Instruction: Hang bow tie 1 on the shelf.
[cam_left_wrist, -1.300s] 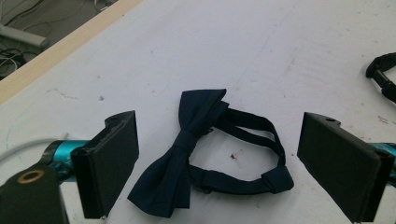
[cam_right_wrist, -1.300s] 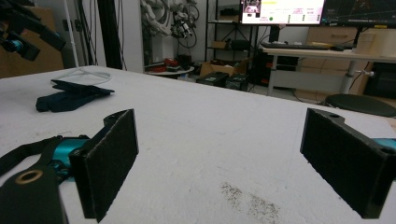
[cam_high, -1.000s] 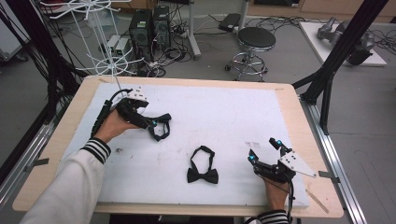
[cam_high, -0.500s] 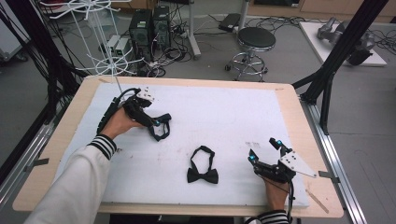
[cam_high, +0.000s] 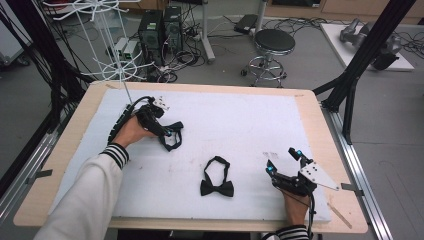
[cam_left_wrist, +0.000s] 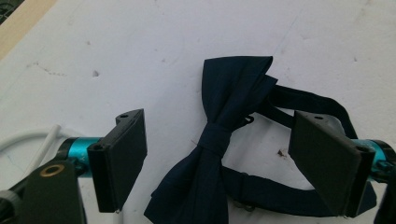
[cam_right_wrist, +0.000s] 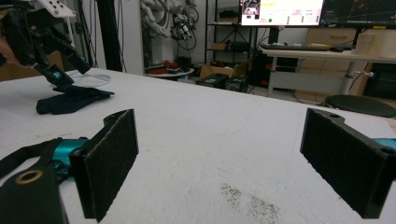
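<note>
1. At the far left of the white worktop (cam_high: 250, 125), the left claw (cam_high: 169, 134) stands over a dark bow tie (cam_left_wrist: 224, 135). In the left gripper view its jaws straddle the tie's centre knot, spread apart and clear of the cloth on both sides, so nothing is grasped yet.

2. Those jaws have just been closing, with the tie lying between them and still untouched by the pads.

3. To do this pick-up well, the person would probably keep the jaws centred on the narrow knot, where the fabric is bunched and firm, rather than on a floppy wing.

4. The strap (cam_left_wrist: 308, 100) loops behind the right-hand jaw in that view. A clean squeeze should catch the knot alone, or the strap may drag and twist the tie on lifting.

5. Pressing the pads low against the worktop before closing should keep the thin cloth from slipping out.

6. A second bow tie (cam_high: 217, 182) lies flat near the front middle of the worktop, well apart from the first.

7. The right claw (cam_high: 284, 161) rests near the front right edge, jaws released and empty, as the right gripper view shows.

8. Compared with a second ago, the left hand (cam_high: 131, 131) has shifted slightly forward and settled lower onto the tie. The right hand and the second tie sit where they were.
</note>
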